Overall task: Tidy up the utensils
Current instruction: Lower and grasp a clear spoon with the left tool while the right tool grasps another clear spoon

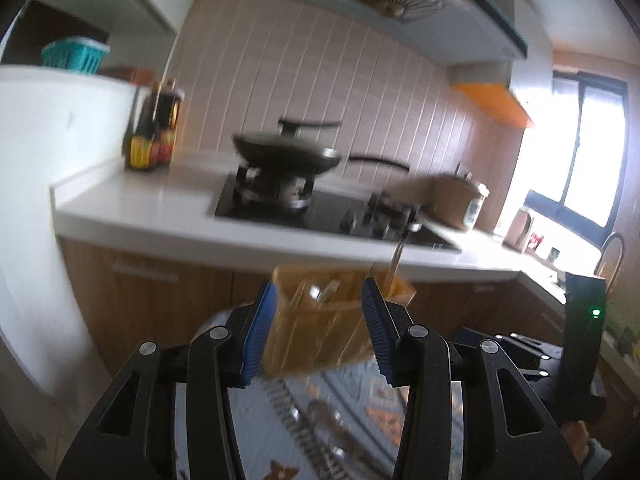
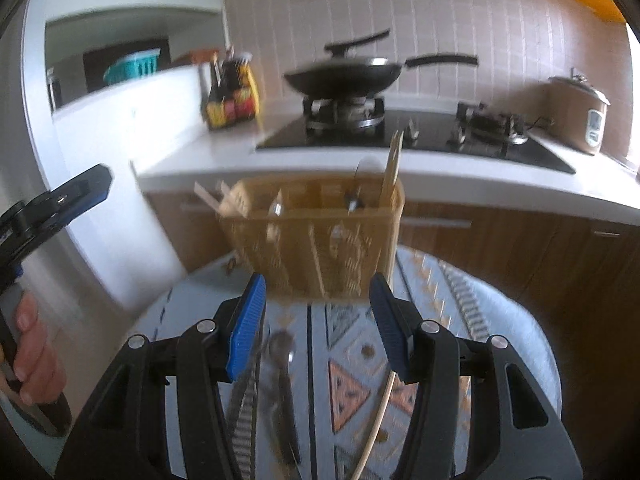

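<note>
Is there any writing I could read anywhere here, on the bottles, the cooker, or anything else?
None can be read.
Sauce bottles: bright yellow and red labels, print blurred.
Rice cooker: a pale front panel, its marks too small.
Range hood: no lettering legible.
Utensil basket: no label visible.

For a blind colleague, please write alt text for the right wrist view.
The open right tool points at a tan utensil basket on a patterned round table. A spoon and chopstick lie below it.
</note>
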